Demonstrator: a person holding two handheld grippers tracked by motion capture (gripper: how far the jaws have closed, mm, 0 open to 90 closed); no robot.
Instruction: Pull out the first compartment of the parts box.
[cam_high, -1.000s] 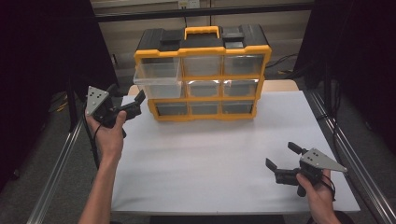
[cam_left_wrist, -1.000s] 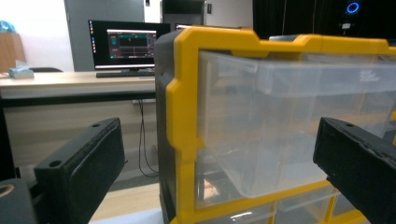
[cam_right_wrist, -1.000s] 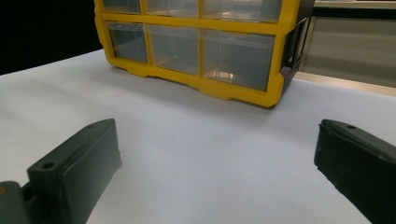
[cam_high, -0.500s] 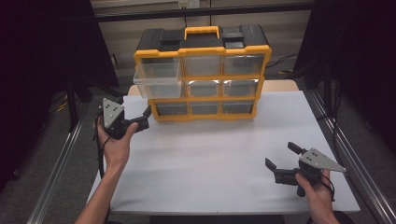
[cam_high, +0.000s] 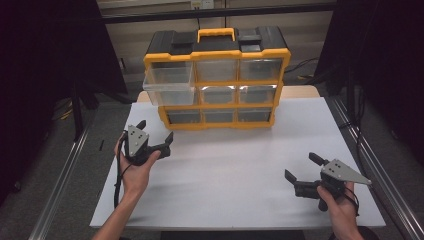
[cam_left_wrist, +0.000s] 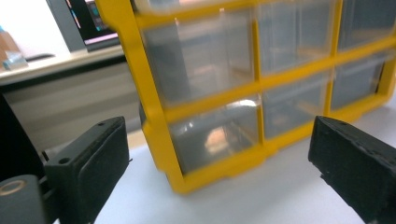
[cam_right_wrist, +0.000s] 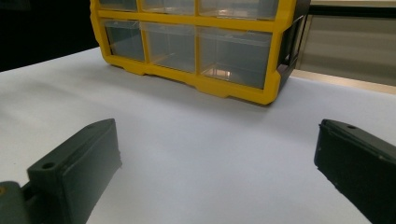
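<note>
Moved: left gripper (cam_high: 154, 135) has come down and toward the person from beside the organiser's left edge; it now sits low over the near-left part of the table (cam_high: 240, 175), held in the left hand (cam_high: 134, 162).
Unmoved: right gripper (cam_high: 298, 167) and right hand (cam_high: 337, 200) stay at the near-right of the table.
Left gripper state: jaws spread wide, nothing between them; in the left gripper view they frame the organiser's lower-left corner from close by.
Right gripper state: jaws wide apart and holding nothing, pointing left across the bare tabletop; the right gripper view looks toward the organiser's bottom row from well away.
Organiser (cam_high: 217, 80): yellow frame, black top with a yellow handle (cam_high: 216, 34), clear drawers in three rows of three, standing upright at the far middle of the table.
Open drawer (cam_high: 170, 92): middle row, left column, pulled out past the frame's front.
Other drawers: flush with the frame.
Drawer contents: cannot tell through the blurred plastic.
Table: white top, bare near both grippers.
</note>
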